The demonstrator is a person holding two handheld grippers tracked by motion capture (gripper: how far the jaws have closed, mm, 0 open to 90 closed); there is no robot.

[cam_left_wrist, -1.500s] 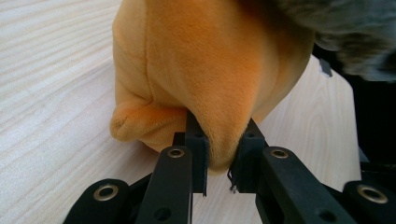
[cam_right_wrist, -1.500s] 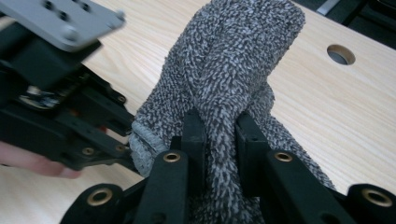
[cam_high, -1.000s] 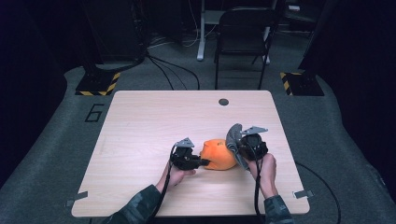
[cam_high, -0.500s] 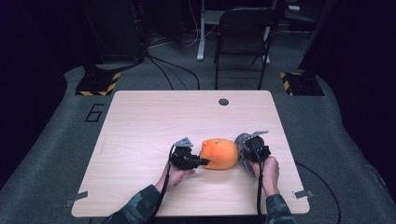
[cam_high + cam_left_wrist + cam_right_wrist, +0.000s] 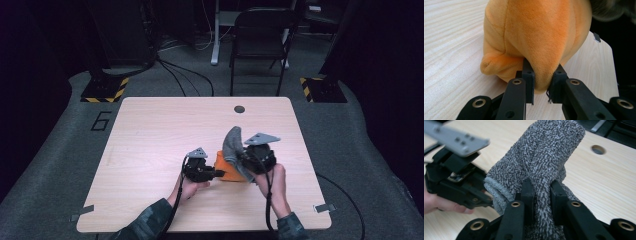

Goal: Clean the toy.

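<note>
- The bench (image 5: pixel 150 135) is a pale wooden top that takes up the middle of the high view, with a small round hole (image 5: pixel 239 109) near its far edge.
- Left of centre in the lower half of that view, the left gripper (image 5: pixel 216 174) lies low over the bench in the person's left hand (image 5: pixel 189 188), its jaws pointing toward the right of the frame.
- Its jaws are nearly shut and pinch a fold of the orange plush toy (image 5: pixel 536 37) — in the left gripper view the fabric bulges out between the two black tips.
- The toy sits on the bench just right of the left gripper, in the lower middle of the high view, with a small stubby limb sticking out at its lower left in the left gripper view.
- A grey knitted cloth (image 5: pixel 234 145) hangs over the right side of the toy and rises above it.
- The right gripper (image 5: pixel 246 164), in the right hand (image 5: pixel 272 186) at lower right of centre, is clamped on that cloth — in the right gripper view the jaws are almost closed with a thick bunch of knit squeezed between them.
- A dark chair (image 5: pixel 260 35) stands on the floor beyond the bench, at the top of the frame.
</note>
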